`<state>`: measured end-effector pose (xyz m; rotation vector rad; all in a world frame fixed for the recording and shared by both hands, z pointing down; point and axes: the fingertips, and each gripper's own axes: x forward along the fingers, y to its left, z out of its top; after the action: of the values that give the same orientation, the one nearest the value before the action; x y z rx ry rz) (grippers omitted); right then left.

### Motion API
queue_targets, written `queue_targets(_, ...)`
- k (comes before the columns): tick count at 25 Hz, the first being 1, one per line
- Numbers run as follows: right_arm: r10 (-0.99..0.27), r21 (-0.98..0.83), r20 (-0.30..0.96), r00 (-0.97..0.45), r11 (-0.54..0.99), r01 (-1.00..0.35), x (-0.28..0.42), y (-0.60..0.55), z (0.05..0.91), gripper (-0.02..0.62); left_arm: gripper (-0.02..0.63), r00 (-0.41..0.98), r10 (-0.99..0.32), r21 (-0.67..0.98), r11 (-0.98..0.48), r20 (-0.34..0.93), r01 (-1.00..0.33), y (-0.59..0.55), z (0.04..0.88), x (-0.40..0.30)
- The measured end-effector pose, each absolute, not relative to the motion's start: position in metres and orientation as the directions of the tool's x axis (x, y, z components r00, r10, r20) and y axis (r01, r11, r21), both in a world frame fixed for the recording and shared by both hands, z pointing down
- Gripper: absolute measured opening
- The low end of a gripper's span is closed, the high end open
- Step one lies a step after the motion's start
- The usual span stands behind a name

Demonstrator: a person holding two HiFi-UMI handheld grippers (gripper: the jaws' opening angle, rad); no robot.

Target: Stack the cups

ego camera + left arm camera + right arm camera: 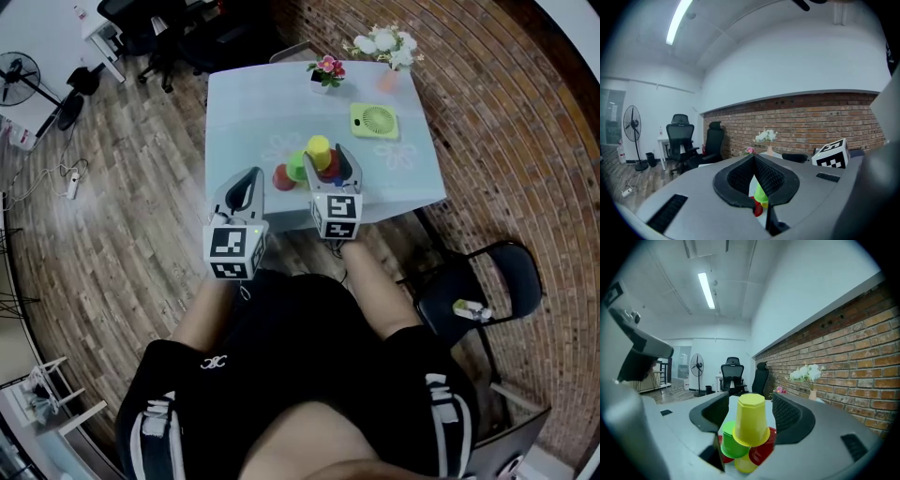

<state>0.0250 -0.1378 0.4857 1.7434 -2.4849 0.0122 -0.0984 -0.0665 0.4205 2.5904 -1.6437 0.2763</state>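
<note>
Several plastic cups stand bunched near the front of the pale table (244, 103). A yellow cup (751, 420), upside down and tilted, sits between the jaws of my right gripper (751, 401), which are shut on its flared rim. Under it I see a green cup (730, 446), a red cup (761, 453) and another yellow one (744, 466). In the head view the right gripper (328, 155) reaches over the bunch, with the yellow cup (319, 148), green cup (297, 168) and a red cup (282, 177) showing. My left gripper (255, 172) hovers at the table's front edge, left of the cups, shut and empty.
A light green square fan (374, 120) lies at the back right of the table. A pot of pink flowers (326, 70) and a vase of white flowers (386, 45) stand along the far edge. A black chair (487, 281) is at my right, beside a brick wall.
</note>
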Motion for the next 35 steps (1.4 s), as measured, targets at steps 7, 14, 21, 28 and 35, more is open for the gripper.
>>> queue_targets(7,-0.929,0.021,-0.069,-0.364,0.363,-0.931,0.044,-0.107,0.420,0.265,0.002,0.424,-0.891,-0.031,-0.434,0.162,-0.900,-0.070,0.417,-0.088)
queue_targets(14,-0.971,0.019,-0.085,-0.225,0.224,-0.974,0.093,-0.084,0.404,0.000,0.002,0.427,-0.893,-0.024,-0.434,0.138,-0.900,-0.070,0.414,-0.084)
queue_targets(21,-0.971,0.049,-0.052,-0.235,0.233,-0.971,0.098,-0.075,0.416,0.000,0.002,0.438,-0.889,-0.026,-0.445,0.133,-0.895,-0.068,0.412,-0.080)
queue_targets(28,-0.970,0.052,-0.043,-0.237,0.235,-0.971,0.091,-0.070,0.418,0.000,0.002,0.437,-0.890,-0.027,-0.444,0.129,-0.896,-0.063,0.411,-0.083)
queue_targets(35,-0.972,0.039,-0.043,-0.233,0.231,-0.972,0.089,-0.070,0.418,0.000,0.002,0.433,-0.892,-0.029,-0.440,0.127,-0.898,-0.062,0.411,-0.086)
